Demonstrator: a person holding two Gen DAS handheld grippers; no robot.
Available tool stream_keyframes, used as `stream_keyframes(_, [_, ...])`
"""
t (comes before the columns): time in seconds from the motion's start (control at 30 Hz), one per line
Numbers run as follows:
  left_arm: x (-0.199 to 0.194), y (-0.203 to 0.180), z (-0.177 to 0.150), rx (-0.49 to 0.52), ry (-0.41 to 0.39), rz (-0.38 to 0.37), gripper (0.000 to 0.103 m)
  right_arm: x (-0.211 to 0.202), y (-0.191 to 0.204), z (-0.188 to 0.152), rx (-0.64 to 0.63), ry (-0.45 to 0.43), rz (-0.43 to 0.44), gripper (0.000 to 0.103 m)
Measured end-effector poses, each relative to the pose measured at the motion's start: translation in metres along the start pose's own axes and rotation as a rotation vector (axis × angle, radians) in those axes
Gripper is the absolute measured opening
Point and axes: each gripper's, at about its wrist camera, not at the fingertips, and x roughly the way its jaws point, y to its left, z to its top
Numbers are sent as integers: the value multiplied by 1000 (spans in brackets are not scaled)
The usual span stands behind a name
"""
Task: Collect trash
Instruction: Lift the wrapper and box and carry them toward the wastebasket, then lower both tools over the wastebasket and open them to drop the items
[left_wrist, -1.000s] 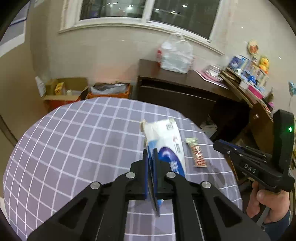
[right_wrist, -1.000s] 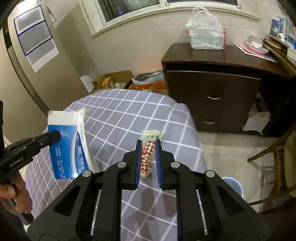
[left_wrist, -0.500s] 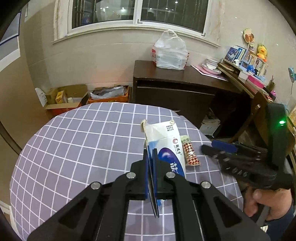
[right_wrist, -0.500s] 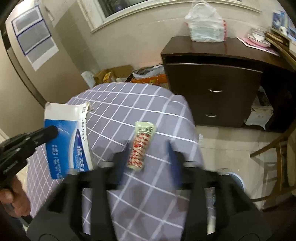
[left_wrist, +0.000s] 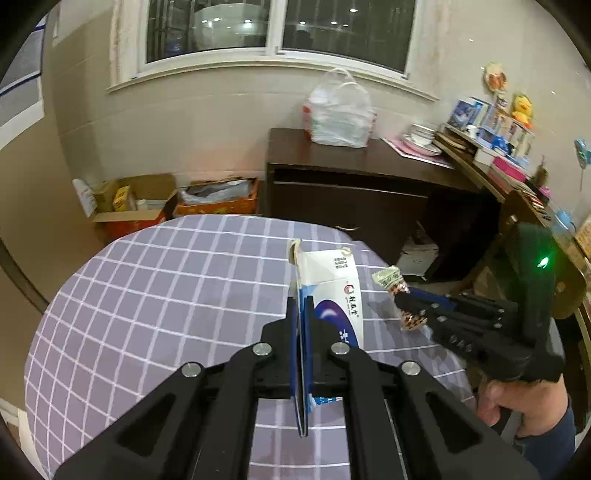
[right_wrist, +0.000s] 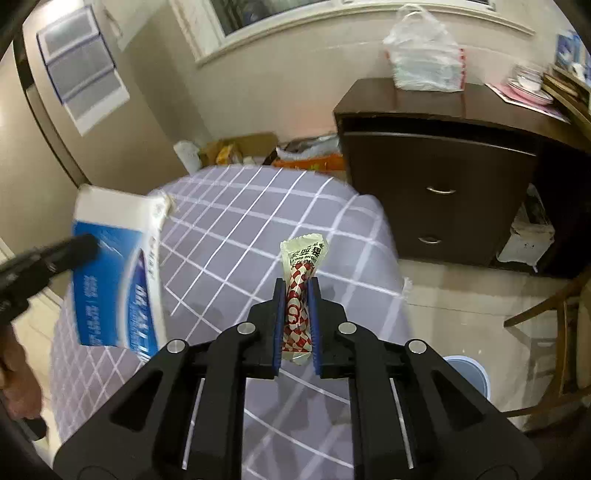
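My left gripper (left_wrist: 302, 306) is shut on a flattened blue and white carton (left_wrist: 332, 291) and holds it above the purple checked table (left_wrist: 166, 295). The carton also shows at the left of the right wrist view (right_wrist: 114, 273). My right gripper (right_wrist: 296, 291) is shut on a red and white checked snack wrapper (right_wrist: 301, 284) and holds it lifted above the table's right edge. The wrapper also shows in the left wrist view (left_wrist: 395, 286), in the right gripper (left_wrist: 408, 301).
A blue bin (right_wrist: 469, 373) stands on the floor right of the table (right_wrist: 240, 229). A dark wooden cabinet (right_wrist: 439, 155) with a white plastic bag (right_wrist: 424, 55) is behind. Cardboard boxes (left_wrist: 136, 203) stand by the wall. A wooden chair (right_wrist: 557, 321) is at the right.
My right gripper opened, then shut on the snack wrapper and lifted it off the table. My left gripper kept hold of the carton and rose a little.
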Motion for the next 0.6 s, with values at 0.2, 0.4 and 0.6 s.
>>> stream_keyframes(0.2, [3,-48,13,65,-12,-74,3,-50,-47,2,95,-86,-6,12])
stream_keyframes(0.4, [19,-118,22,154,7,-191,3,-95,-112,-11,216,-155,-76,12])
stream_keyframes(0.6, [63,-194,7,232,113,-288,3,-115,-179,-49,349,-142,-159,12])
